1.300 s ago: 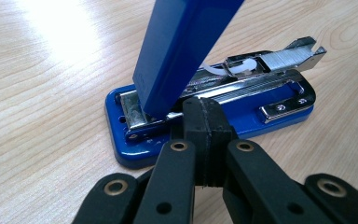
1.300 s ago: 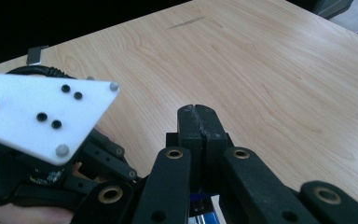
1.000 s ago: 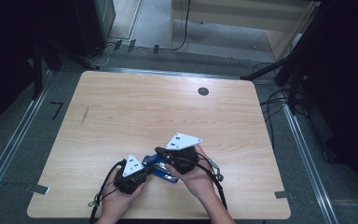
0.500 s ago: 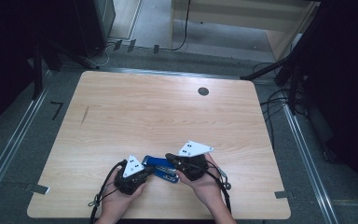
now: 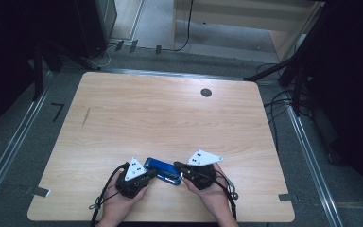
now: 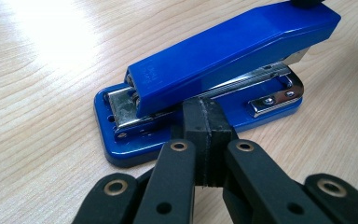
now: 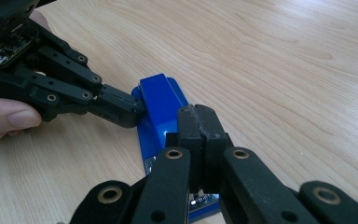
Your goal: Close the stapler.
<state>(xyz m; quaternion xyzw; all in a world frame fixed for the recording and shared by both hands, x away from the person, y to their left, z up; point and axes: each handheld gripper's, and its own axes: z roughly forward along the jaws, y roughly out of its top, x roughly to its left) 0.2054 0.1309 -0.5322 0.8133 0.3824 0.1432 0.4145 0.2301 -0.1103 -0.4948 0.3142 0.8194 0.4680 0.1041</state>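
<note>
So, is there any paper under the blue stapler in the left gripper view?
No, the stapler lies with its base directly on the bare wooden table, and no sheet is between them.

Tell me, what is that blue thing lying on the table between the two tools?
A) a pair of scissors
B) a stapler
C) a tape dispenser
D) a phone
B: the stapler shows a blue hinged top arm over a metal staple channel on a blue base, lying on the wooden table with the shut left tool at its side.
</note>
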